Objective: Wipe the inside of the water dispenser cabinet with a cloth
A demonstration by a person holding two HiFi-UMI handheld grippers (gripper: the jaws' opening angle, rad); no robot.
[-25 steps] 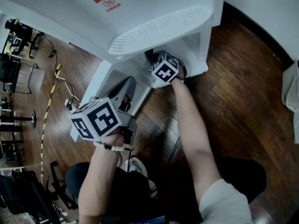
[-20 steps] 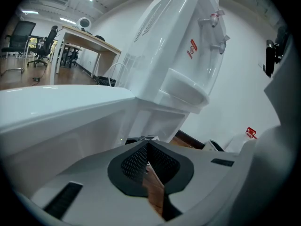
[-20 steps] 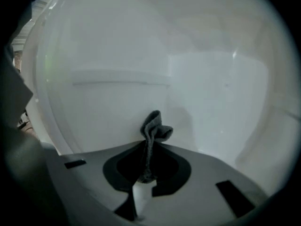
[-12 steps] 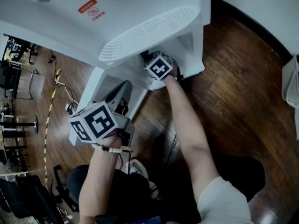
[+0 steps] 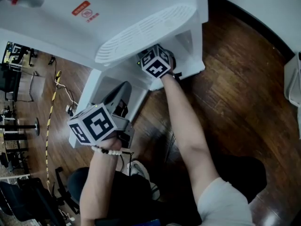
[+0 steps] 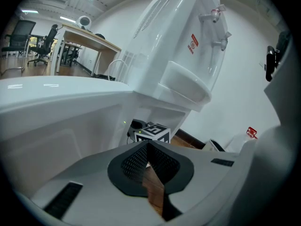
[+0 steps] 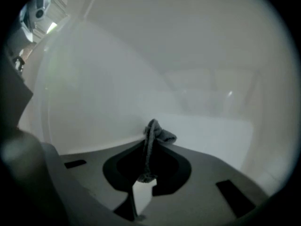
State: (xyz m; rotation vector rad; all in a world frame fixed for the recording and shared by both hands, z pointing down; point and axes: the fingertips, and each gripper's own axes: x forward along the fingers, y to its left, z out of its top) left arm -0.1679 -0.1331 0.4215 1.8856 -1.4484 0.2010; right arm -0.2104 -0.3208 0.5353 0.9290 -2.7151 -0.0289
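Overhead, drip tray (image 5: 146, 32); cloth (image 7: 153, 134) inside cabinet (image 7: 141, 55)

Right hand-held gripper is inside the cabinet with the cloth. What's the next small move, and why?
Probably ease the right hand-held gripper forward until the cloth presses on the white inner wall, then sweep sideways. Its jaws are shut on the cloth, whose bunched end sticks out ahead of them, and whether it touches the wall cannot be told.
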